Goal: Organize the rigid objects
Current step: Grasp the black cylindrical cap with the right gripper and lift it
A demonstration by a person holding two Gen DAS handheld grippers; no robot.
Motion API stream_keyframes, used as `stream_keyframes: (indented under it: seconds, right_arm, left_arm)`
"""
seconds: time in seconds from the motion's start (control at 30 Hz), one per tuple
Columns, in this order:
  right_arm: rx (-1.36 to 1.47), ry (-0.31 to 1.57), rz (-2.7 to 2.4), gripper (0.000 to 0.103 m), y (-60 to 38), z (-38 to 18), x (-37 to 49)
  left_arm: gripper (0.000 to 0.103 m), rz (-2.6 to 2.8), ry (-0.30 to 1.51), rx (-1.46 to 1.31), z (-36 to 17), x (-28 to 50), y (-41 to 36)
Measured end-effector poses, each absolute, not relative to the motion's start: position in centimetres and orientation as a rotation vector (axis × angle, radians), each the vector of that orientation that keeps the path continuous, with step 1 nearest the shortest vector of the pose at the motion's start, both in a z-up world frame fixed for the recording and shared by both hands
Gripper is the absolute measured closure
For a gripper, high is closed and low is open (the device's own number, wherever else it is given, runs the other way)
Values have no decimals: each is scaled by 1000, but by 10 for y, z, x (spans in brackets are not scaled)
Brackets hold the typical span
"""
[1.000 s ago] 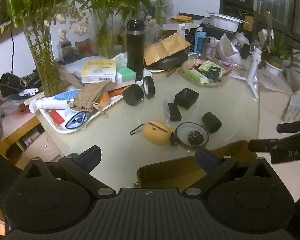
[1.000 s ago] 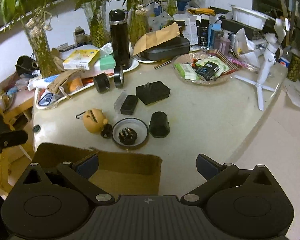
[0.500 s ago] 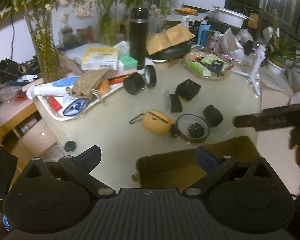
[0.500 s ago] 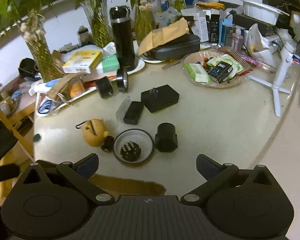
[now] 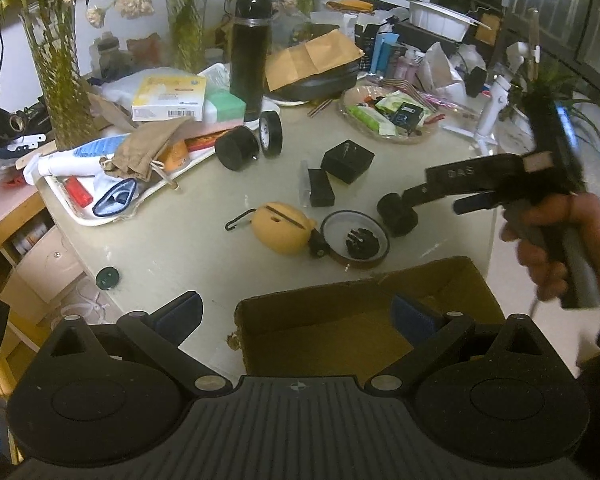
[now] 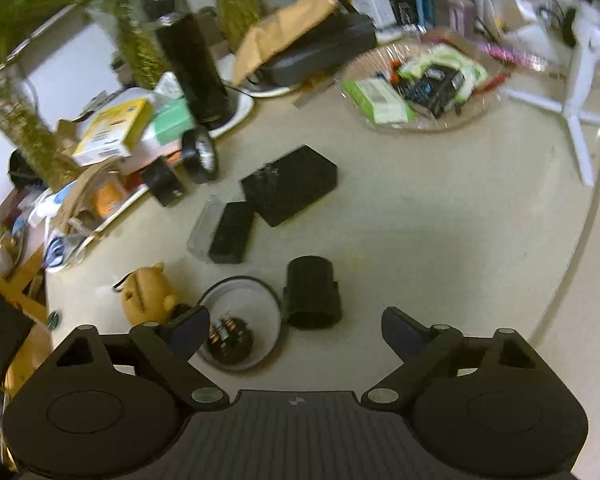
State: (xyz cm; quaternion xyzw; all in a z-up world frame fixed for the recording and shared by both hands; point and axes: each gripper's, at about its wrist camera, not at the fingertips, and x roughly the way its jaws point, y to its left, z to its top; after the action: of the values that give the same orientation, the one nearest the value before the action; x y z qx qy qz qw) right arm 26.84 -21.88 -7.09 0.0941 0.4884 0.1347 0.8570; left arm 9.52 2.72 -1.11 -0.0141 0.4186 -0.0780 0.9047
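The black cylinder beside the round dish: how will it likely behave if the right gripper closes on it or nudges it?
The black cylinder looks hard and moulded, so it probably stays stiff under the right gripper. It seems to lie on its curved side, so a nudge may roll it toward the round dish. The smooth surface might slip under an off-centre squeeze.

Both grippers are matte black plastic with round disc housings, silver screws and a ribbed centre plate; the left gripper (image 5: pixel 294 314) and right gripper (image 6: pixel 294 330) carry dark blue finger pads (image 5: pixel 414 320)
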Motion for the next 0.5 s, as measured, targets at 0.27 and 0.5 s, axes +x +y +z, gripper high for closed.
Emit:
stream_keyframes:
  seconds: [0.27, 0.5]
  right_arm:
    - [315, 1093, 291, 33, -228, -109, 302]
    - [394, 1122, 285, 46, -231, -129, 311]
  left_arm:
    - [0, -164, 847, -63, -8, 95, 29]
    - [0, -168, 837, -96, -7, 95, 32]
